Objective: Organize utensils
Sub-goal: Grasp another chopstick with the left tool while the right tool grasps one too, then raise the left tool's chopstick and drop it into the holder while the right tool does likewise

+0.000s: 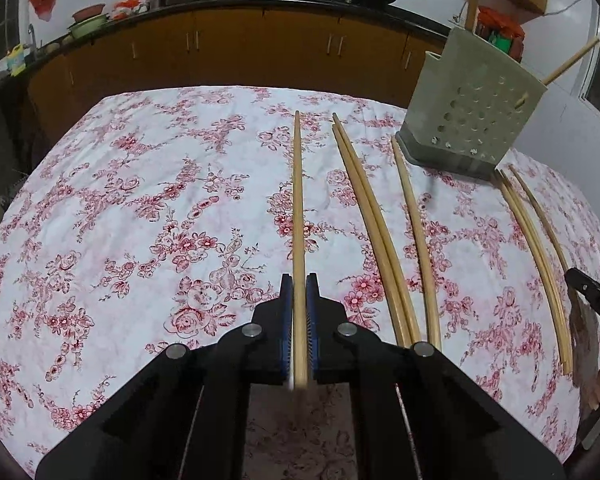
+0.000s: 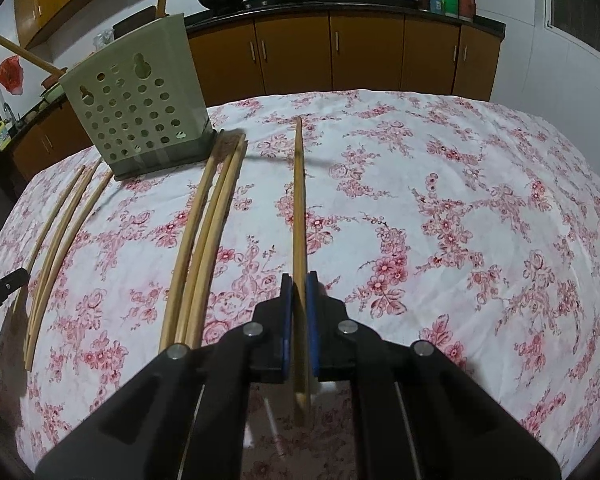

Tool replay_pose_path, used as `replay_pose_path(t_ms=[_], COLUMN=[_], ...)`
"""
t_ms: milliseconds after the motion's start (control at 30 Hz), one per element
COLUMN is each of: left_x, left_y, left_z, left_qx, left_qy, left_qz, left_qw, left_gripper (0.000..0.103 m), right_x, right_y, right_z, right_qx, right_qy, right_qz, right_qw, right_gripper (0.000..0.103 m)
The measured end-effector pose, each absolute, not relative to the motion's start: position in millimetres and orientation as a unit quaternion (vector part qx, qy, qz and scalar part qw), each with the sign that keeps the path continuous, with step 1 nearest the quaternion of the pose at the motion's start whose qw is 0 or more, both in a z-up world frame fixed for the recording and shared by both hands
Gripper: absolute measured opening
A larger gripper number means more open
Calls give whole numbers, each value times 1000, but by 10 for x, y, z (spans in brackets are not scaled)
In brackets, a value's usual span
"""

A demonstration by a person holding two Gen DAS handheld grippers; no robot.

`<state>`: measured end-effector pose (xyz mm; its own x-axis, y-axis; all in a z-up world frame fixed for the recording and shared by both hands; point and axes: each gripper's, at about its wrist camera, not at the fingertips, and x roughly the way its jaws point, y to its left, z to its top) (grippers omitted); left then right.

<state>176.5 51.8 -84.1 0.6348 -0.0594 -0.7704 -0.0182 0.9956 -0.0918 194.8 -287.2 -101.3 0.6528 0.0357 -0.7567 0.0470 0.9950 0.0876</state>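
Observation:
In the left wrist view my left gripper (image 1: 299, 282) is shut on one long wooden chopstick (image 1: 297, 200) that runs straight ahead over the floral cloth. In the right wrist view my right gripper (image 2: 299, 280) is shut on another chopstick (image 2: 299, 208), also pointing away from me. A pale green perforated utensil holder (image 1: 472, 116) (image 2: 140, 120) stands between the two grippers at the back, with chopsticks poking out of its top. Loose chopsticks (image 1: 374, 232) (image 2: 204, 240) lie in rows on the cloth on both sides of the holder.
The table's floral cloth (image 1: 140, 200) (image 2: 460, 200) is bare left of my left gripper and right of my right one. A black finger (image 1: 592, 300) of the right gripper shows at the left view's right edge. Orange kitchen cabinets (image 2: 360, 52) with pans on the counter line the back.

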Motion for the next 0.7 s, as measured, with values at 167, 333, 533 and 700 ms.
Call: replay_pose_path(t_ms=[167, 333, 533, 700], left_x=[1710, 1688, 1682, 1687], left_y=[496, 470, 469, 475], left_z=[-832, -830, -829, -801], left_qx=[-41, -36, -34, -34], left_qy=[428, 428, 428, 432], left_qz=[-15, -15, -15, -19], left_qw=[903, 903, 903, 901], left_gripper=[8, 8, 8, 8], right_x=[1927, 1925, 1923, 1918], right_y=[-2871, -2853, -2856, -2879], right_z=[-1011, -1011, -1012, -940], right_qx=[51, 51, 50, 50], right_qy=[418, 417, 418, 412], right_qz=[-2, -4, -4, -6], right_qw=[907, 907, 907, 910], right_gripper=[9, 9, 9, 8])
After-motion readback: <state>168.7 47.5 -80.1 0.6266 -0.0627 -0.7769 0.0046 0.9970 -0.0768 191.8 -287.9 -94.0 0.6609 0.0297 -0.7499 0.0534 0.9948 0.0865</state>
